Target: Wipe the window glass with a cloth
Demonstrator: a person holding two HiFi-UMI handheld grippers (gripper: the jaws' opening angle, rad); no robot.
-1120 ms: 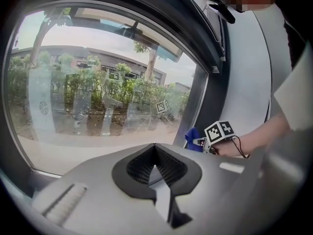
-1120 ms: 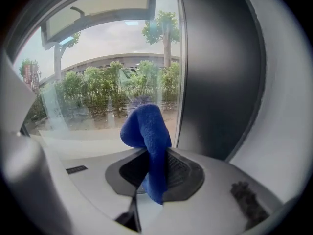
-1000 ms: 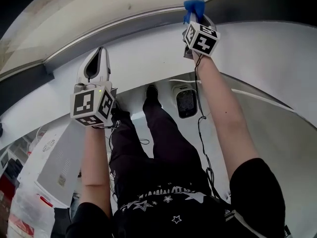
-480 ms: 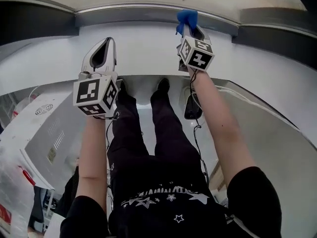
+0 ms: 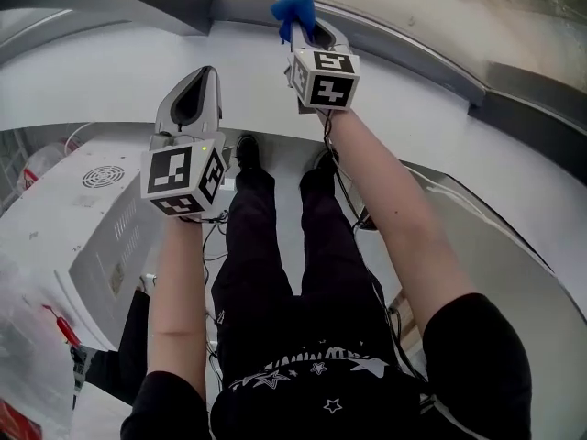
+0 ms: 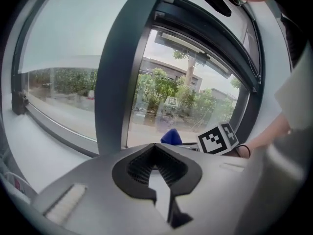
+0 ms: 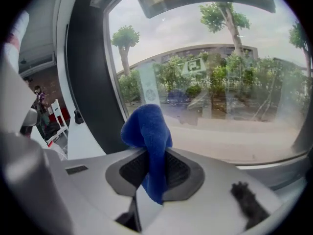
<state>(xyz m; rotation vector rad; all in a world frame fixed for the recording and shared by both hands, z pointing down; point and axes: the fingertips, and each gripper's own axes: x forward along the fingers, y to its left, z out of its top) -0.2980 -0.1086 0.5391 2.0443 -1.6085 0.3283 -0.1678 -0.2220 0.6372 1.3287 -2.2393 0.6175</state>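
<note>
Window bay w/ white sill (image 5: 119, 71) and dark frame; trees and bldgs outside. We log, item by item:

1. Window glass (image 7: 234, 82): the task surface, straight ahead of both tools. A dark frame post (image 6: 127, 67) splits it into panes.
2. Cloth (image 7: 149, 131): blue, bunched. Its long axis runs along the jaws and its free end sticks out fwd past the tips, toward the glass. We can't tell if it touches the pane yet; the head view puts it over the bottom rail.
3. Right hand-held gripper (image 7: 151, 153): jaws clamped on the cloth, pads pressing it from both sides. This one is nearer the glass, at the frame's lower edge.
4. Left hand-held gripper (image 6: 155, 148): jaws together at the tips w/ nothing between them. It hangs further back over the sill, on the left, facing the post.
5. White vented unit (image 5: 83, 218): below the sill, left of the person's legs; not part of the job.
6. Containers: we see no bucket or spray bottle. A clear plastic bag (image 5: 27, 337) sits lower left; contents unreadable apart from something red.

Our judgement: next move is the right arm's, i.e. push the cloth end fwd onto the pane, then sweep.
</note>
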